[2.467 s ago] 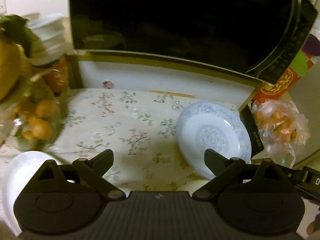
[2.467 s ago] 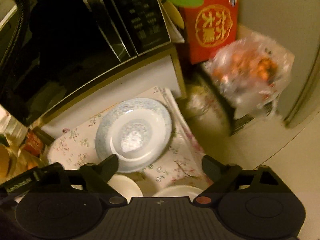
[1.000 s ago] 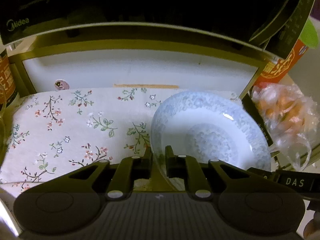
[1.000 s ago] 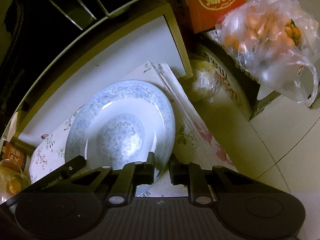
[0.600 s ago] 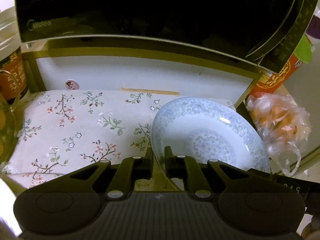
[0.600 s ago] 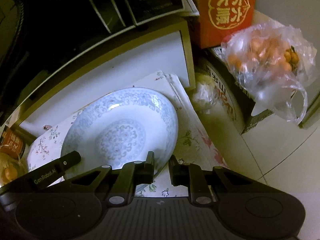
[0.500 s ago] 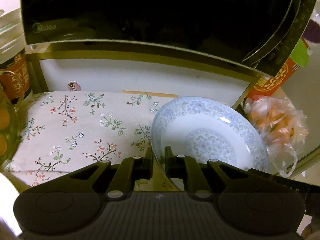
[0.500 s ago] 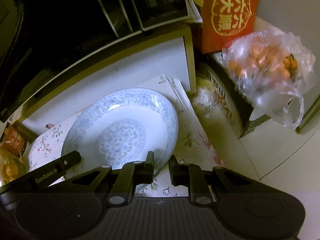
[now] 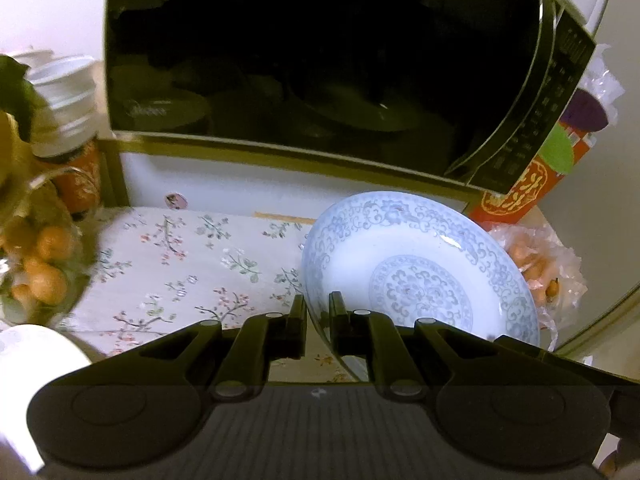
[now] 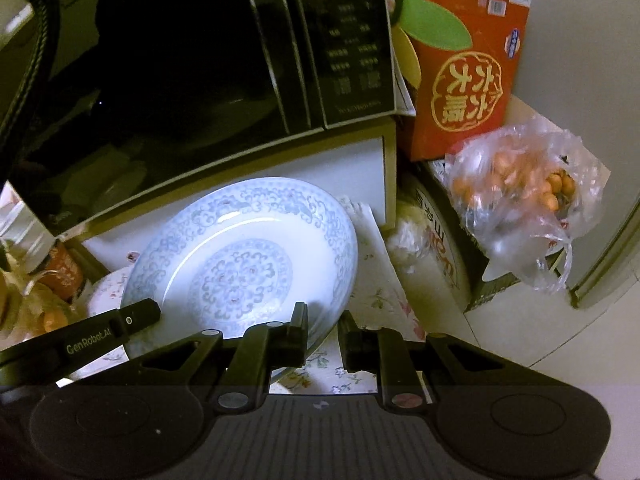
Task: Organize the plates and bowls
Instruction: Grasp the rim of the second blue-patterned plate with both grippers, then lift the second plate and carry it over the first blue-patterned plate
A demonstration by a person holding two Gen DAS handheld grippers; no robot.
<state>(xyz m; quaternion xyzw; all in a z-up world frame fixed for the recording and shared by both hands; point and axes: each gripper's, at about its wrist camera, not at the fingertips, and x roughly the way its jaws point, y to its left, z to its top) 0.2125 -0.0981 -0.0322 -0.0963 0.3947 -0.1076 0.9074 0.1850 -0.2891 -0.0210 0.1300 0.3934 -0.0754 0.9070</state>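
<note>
Plate: a blue-patterned plate (image 9: 420, 276) is held tilted above the flowered cloth (image 9: 180, 264), in front of the microwave (image 9: 304, 60) — it appears lifted clear of the cloth, though its lowest edge is hidden behind the grippers.
Left gripper: the left gripper (image 9: 318, 314) has its jaws pressed onto the plate's near-left rim, pinching it.
Right gripper: the right gripper (image 10: 323, 326) sits at the plate's near-right rim; the jaws straddle the rim with a narrow gap and seem to pinch it, but firm contact on the outer side is hard to confirm.
Other dishes: a white dish (image 9: 36, 344) shows at the lower left edge of the left view; a sliver of something pale lies under the plate in the right view, too hidden to name.
Surroundings: a bag of small oranges (image 10: 524, 188) and a red box (image 10: 468, 76) stand to the right, well apart from the plate.
Progress: early, by my reading — one plate is in the air and not yet set anywhere.
Left to do: carry it to a stack or resting place, release, then gather the remaining dishes.
</note>
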